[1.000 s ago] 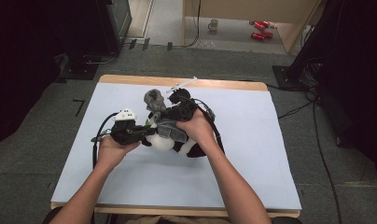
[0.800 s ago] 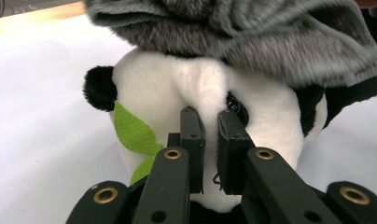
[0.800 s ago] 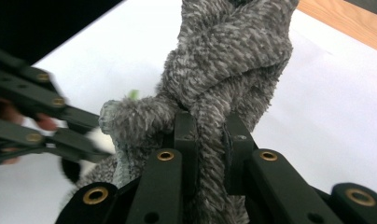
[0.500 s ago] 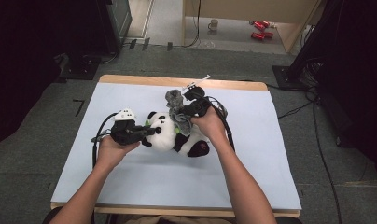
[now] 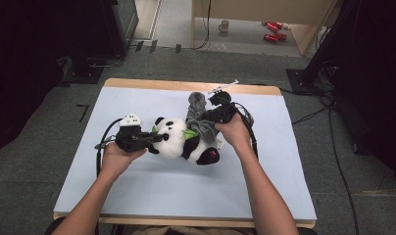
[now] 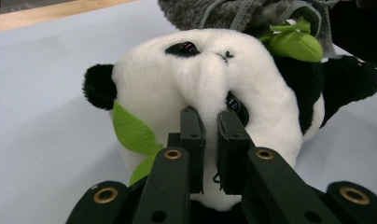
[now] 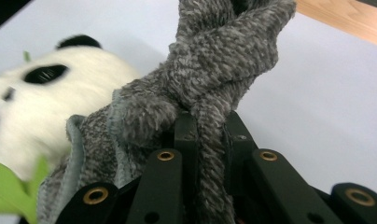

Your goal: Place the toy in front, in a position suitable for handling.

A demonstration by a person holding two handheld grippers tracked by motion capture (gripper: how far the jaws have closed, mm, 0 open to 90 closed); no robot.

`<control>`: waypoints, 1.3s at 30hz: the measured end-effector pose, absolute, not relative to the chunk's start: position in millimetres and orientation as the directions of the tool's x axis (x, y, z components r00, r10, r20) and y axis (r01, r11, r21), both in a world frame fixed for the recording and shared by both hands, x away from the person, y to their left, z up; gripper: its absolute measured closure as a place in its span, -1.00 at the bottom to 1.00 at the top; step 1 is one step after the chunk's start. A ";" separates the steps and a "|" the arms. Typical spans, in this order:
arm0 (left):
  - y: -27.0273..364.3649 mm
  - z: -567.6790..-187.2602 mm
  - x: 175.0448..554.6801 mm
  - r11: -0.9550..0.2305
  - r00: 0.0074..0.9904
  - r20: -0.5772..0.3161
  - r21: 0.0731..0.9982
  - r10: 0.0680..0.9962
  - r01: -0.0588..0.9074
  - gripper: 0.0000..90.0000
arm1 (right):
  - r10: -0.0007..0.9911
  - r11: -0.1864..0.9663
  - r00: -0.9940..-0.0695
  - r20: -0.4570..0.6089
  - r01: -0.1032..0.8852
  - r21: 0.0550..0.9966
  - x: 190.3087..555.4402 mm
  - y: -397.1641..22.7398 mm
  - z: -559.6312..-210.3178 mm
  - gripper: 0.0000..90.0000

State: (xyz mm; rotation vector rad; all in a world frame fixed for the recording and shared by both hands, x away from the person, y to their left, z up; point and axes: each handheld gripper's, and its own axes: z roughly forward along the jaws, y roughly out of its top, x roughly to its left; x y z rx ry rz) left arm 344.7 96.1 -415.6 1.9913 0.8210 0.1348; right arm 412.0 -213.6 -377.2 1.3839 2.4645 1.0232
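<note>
No text or label can be read here

High view: set above the person's side, faced forward and down; the whole table (image 5: 137,196) is taken in from afar, forearms entering at 6 o'clock.
Left gripper view: carried on the left gripper (image 6: 210,135), pressed right up against the panda (image 6: 196,79); its jaws rise from 6 o'clock.
Right gripper view: carried on the right gripper (image 7: 210,135), very close on the grey cloth (image 7: 214,70); panda at 9 o'clock.
Shared: panda, grey cloth and table surface are caught by all three.
</note>
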 end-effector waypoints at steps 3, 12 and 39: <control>96.6 -416.2 345.1 -0.323 0.769 -0.232 0.808 0.595 0.494 0.86 | 0.807 0.338 -0.553 0.207 0.720 0.607 410.3 -223.8 -380.9 0.78; 95.8 -414.3 344.4 -0.311 0.771 -0.241 0.814 0.589 0.491 0.86 | 0.837 0.323 -0.525 0.155 0.703 0.633 401.3 -244.7 -372.5 0.78; 97.2 -412.3 348.2 -0.271 0.754 -0.287 0.810 0.590 0.520 0.87 | 0.621 0.331 -0.750 0.227 0.513 0.792 348.1 -158.9 -288.4 0.78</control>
